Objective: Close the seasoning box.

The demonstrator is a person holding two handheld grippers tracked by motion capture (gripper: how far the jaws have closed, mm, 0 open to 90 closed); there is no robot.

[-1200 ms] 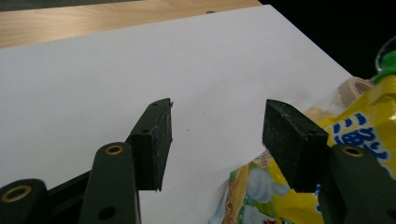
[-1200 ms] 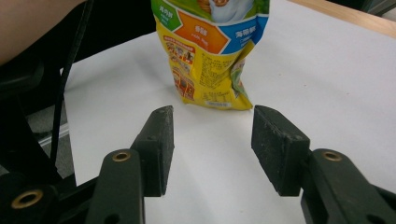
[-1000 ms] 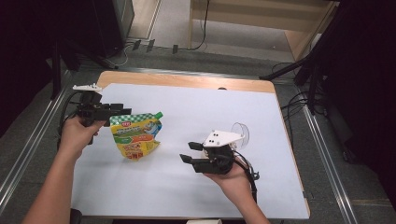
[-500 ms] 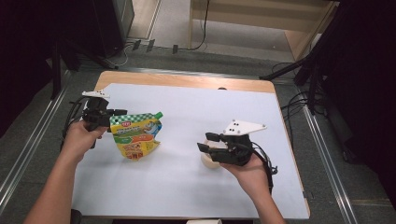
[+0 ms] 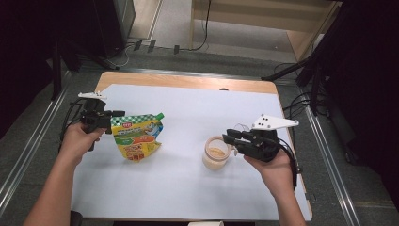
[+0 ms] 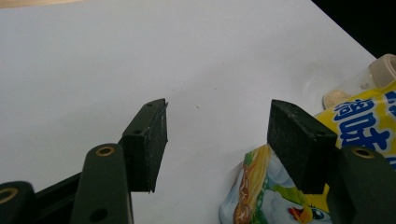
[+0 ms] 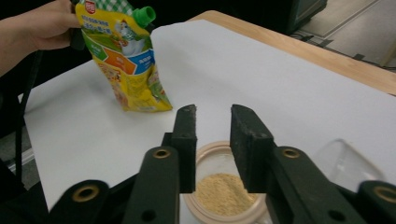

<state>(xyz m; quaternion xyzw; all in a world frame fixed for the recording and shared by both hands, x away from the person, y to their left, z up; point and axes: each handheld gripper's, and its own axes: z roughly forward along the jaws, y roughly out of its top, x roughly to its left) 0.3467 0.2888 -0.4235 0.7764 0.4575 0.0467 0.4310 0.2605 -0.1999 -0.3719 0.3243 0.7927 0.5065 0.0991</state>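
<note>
We see 2 things on the white sheet: a yellow-and-green spouted pouch [image 5: 137,136] with a green cap at the left, leaning up on its base with the spout toward the far side. Well apart to its right stands a small clear jar [image 5: 215,154], upright and lidless, partly filled with tan powder.
</note>
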